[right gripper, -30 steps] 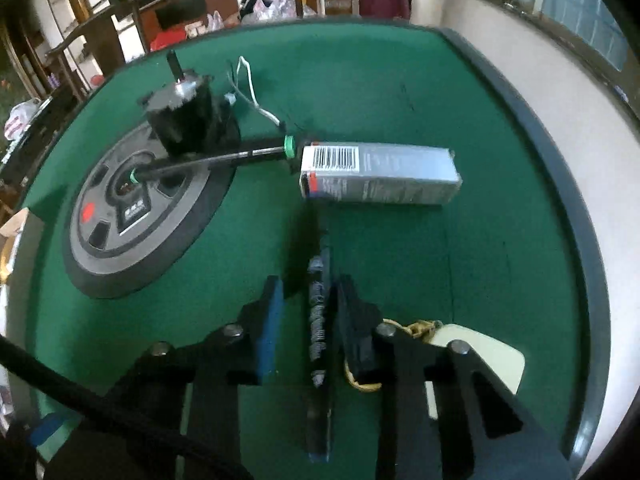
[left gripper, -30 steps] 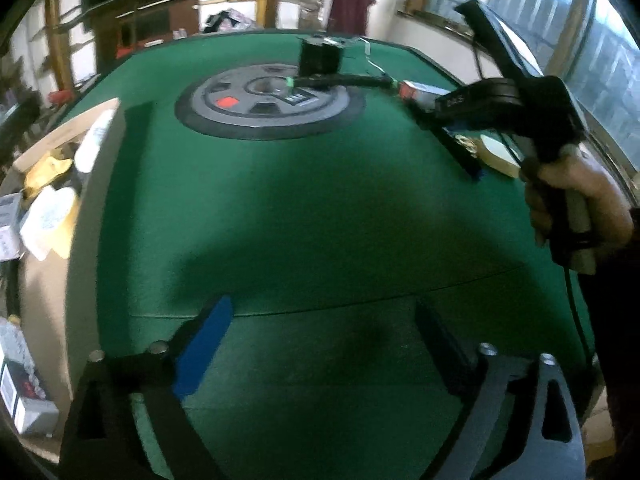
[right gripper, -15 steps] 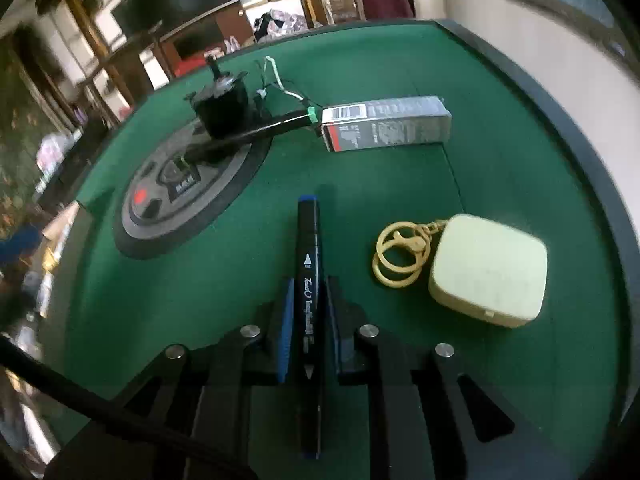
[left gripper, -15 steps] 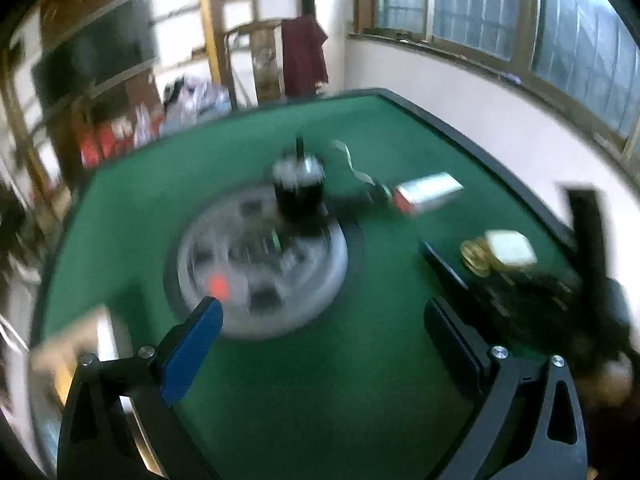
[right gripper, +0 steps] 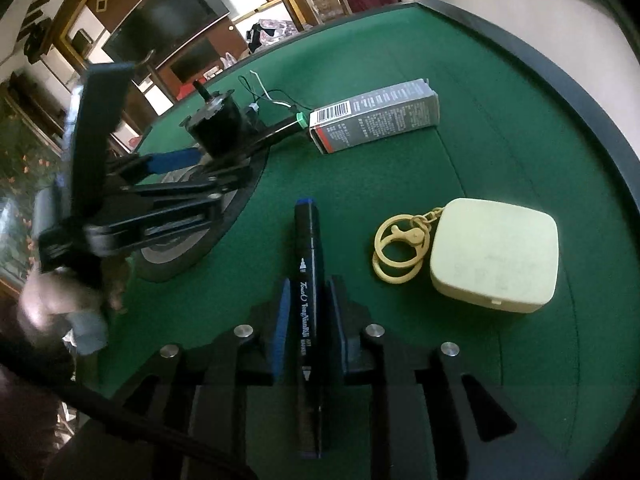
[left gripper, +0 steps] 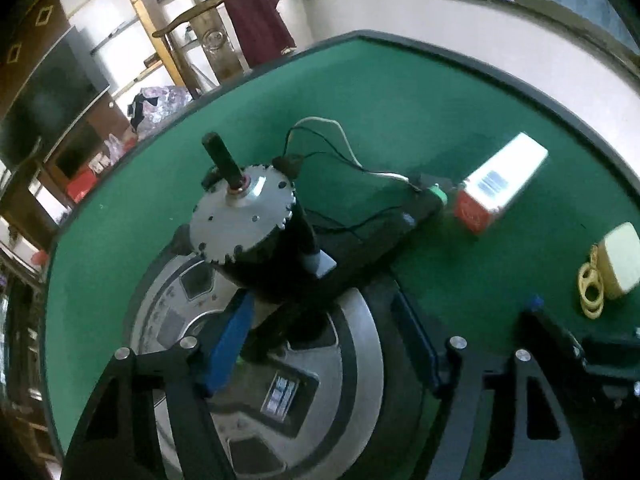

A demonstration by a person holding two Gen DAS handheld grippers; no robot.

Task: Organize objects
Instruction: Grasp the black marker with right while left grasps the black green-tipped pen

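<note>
A black marker pen with a blue cap [right gripper: 308,304] is clamped between the pads of the right tool [right gripper: 309,320], just above the green felt worktop [right gripper: 460,168]. The left tool [left gripper: 324,340], jaws apart and just closing, is held around the base of a black cylindrical motor with a silver toothed top [left gripper: 256,236], no pad contact visible; a pale yellow square case with keyrings [right gripper: 494,254] lies beside the pen

The left claw [left gripper: 320,344], closing, straddles the black motor [left gripper: 256,240] unpressed.
</note>
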